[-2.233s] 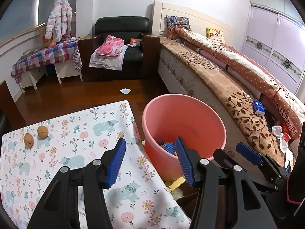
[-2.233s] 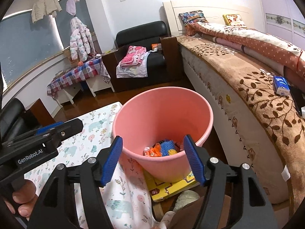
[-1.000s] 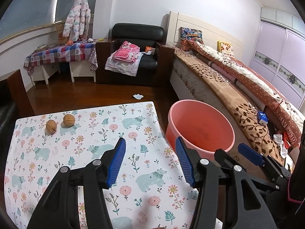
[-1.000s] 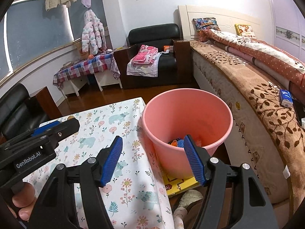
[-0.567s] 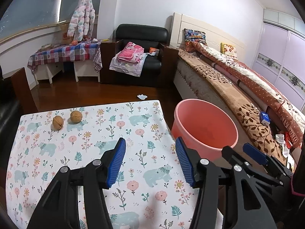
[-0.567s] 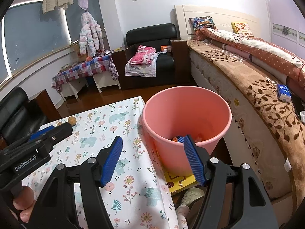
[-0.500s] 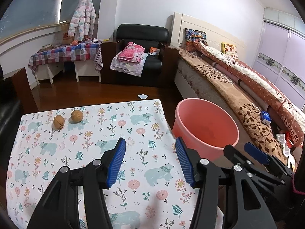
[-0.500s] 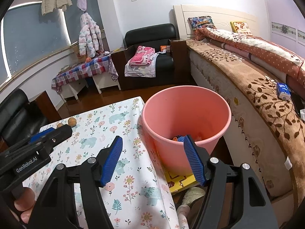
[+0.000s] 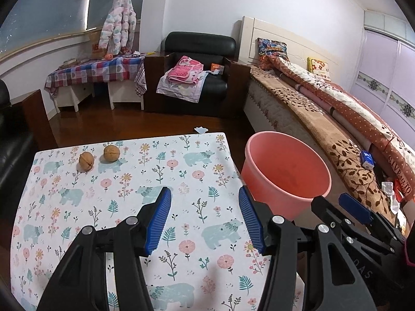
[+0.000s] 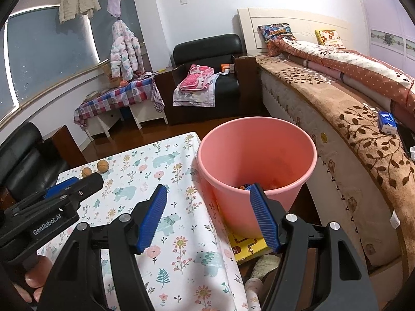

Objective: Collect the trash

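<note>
Two walnuts (image 9: 99, 156) lie side by side at the far left of the floral tablecloth (image 9: 129, 181); they also show in the right wrist view (image 10: 97, 169). A pink bucket (image 9: 285, 173) stands on the floor at the table's right edge, with colourful trash at its bottom (image 10: 246, 186). My left gripper (image 9: 205, 204) is open and empty above the table's near middle. My right gripper (image 10: 207, 202) is open and empty, over the table's right edge beside the bucket (image 10: 256, 160). The left gripper's body also shows in the right wrist view (image 10: 52, 204).
A bed (image 9: 337, 129) with a brown cover runs along the right. A black armchair (image 9: 197, 75) with pink clothes stands at the back. A small white scrap (image 9: 201, 129) lies on the wooden floor beyond the table. A yellow box (image 10: 246, 243) sits under the bucket.
Both grippers have drawn back and left from over the bucket. The left wrist view now takes in most of the table and the walnuts. Both stay open and empty.
</note>
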The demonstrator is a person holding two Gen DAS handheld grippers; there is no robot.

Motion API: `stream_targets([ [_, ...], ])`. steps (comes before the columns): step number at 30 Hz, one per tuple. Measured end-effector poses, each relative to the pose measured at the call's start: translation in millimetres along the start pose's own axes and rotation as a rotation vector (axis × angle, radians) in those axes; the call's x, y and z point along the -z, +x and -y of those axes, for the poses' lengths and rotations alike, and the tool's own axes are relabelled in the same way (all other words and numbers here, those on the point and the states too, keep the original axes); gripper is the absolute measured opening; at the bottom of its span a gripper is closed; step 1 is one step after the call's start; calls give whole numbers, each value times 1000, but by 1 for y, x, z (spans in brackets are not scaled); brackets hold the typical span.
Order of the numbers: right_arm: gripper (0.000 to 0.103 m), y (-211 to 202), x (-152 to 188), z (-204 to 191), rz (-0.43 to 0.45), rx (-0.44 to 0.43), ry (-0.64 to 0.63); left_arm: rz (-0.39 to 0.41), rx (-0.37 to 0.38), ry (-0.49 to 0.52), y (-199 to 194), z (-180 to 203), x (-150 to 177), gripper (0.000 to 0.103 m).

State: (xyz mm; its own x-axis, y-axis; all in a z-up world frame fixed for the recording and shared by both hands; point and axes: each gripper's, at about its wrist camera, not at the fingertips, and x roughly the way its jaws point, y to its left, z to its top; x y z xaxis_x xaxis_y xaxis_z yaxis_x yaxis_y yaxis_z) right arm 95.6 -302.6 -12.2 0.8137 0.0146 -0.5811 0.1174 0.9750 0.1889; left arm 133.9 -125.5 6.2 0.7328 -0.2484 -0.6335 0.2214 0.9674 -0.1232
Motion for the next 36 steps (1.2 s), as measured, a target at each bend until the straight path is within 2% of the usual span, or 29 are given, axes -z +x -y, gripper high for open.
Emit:
stream_targets([
  [14, 67, -2, 0, -8, 12, -17, -3, -2, -2, -8, 1, -2, 0, 54],
  [36, 67, -19, 0, -18, 102, -12, -46, -2, -3, -12, 3, -7, 0, 54],
])
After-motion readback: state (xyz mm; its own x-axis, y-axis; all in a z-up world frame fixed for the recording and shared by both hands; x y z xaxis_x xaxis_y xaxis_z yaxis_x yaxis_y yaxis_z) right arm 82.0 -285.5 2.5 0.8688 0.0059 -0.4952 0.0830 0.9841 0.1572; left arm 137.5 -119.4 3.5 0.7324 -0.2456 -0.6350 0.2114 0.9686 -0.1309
